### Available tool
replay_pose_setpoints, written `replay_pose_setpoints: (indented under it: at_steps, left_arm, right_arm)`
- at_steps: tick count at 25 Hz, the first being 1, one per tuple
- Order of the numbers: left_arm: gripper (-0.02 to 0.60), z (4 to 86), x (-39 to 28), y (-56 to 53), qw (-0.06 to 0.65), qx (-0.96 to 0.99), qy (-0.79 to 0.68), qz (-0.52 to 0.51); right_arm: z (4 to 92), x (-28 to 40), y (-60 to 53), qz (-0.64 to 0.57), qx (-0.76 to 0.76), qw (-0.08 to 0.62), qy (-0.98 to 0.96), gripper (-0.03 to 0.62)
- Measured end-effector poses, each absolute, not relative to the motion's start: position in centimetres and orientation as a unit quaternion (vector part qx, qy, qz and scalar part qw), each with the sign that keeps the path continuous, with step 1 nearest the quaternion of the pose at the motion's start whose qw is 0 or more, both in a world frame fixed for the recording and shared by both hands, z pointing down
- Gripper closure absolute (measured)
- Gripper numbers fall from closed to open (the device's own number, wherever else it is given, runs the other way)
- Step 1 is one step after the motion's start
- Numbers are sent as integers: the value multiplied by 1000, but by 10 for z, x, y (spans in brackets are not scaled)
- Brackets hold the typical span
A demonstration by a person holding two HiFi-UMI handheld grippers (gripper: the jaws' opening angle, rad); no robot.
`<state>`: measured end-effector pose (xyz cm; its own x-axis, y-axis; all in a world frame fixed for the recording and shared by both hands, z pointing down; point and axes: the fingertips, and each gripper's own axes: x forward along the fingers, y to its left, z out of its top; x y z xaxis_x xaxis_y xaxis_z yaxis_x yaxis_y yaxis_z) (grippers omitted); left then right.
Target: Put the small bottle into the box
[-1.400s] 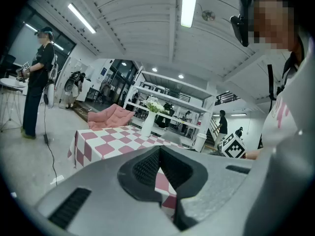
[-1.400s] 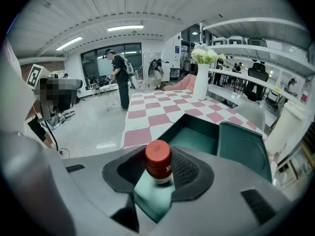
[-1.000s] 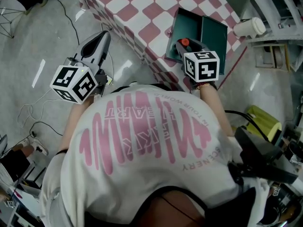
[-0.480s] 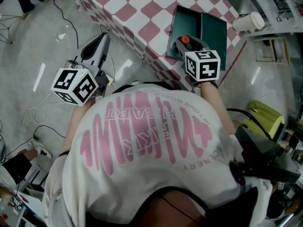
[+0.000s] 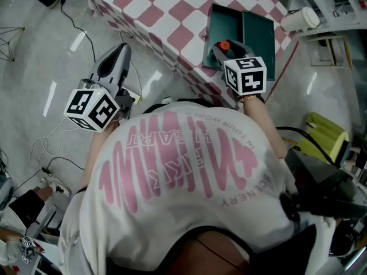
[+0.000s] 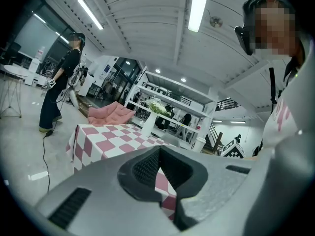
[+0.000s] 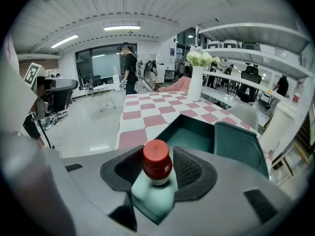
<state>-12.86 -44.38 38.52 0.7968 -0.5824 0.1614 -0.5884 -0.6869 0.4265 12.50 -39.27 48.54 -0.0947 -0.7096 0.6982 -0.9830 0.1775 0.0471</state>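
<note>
Right tongs (image 7: 158,151), just opening, stand loose around small bottle (image 7: 157,167); left tongs (image 6: 160,150) clenched empty.

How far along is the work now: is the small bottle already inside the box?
Nearly done. The small bottle seems to stand upright on the floor of the open box. In hand: the right gripper has just been opening its jaws, with the bottle between them. Left to do: draw that gripper back, clear of the box.

We see a table draped in a pink-and-white checked cloth (image 5: 172,16). Near its corner lies an open teal rectangular box (image 5: 223,22), its lid (image 5: 259,39) flat alongside; a tall white vase of flowers (image 7: 196,85) stands farther along.
</note>
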Motion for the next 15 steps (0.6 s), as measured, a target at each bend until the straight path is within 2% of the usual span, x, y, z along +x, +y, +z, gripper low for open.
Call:
replay_pose_setpoints:
  at_steps: [15]
  left_arm:
    - [575,385,-125,-452,235,916,-324,-7]
  right_arm:
    - [486,126,-398,255,590,260,-720,390]
